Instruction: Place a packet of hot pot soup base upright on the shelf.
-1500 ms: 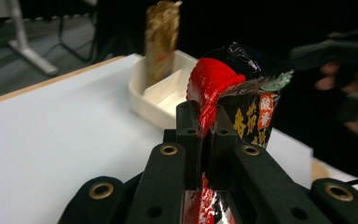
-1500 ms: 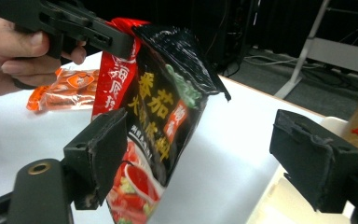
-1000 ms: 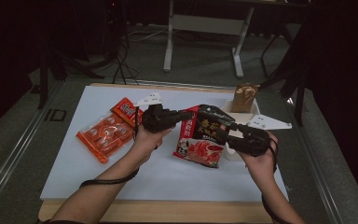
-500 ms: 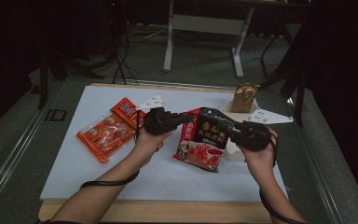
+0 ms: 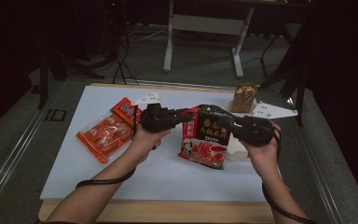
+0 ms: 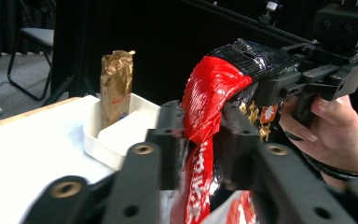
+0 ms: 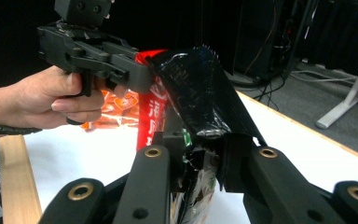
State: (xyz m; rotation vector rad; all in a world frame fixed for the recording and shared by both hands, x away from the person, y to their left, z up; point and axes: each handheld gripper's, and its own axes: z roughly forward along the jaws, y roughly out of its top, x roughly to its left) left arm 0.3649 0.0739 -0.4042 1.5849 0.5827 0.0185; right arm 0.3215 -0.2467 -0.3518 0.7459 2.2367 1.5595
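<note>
The left tool (image 5: 186, 116) is clamping the red left edge of the snack bag (image 5: 206, 140) while the right tool (image 5: 227, 125) is pinching its black top corner — both gripping it between them, likely to pull the seal apart. The bag is hanging just above the table (image 5: 168, 172), glossy, crumpled, red-and-black with printed characters.

- Between my two grippers the red-and-black packet (image 5: 205, 137) fills the gap.
- Beyond my left jaws, the white tray (image 6: 121, 135) with the gold bag (image 6: 115, 86) blocks.
- Behind my left gripper (image 5: 186, 116), orange packets (image 5: 105, 135) lie.
- Below, bare white table (image 5: 168, 172) is open.
</note>
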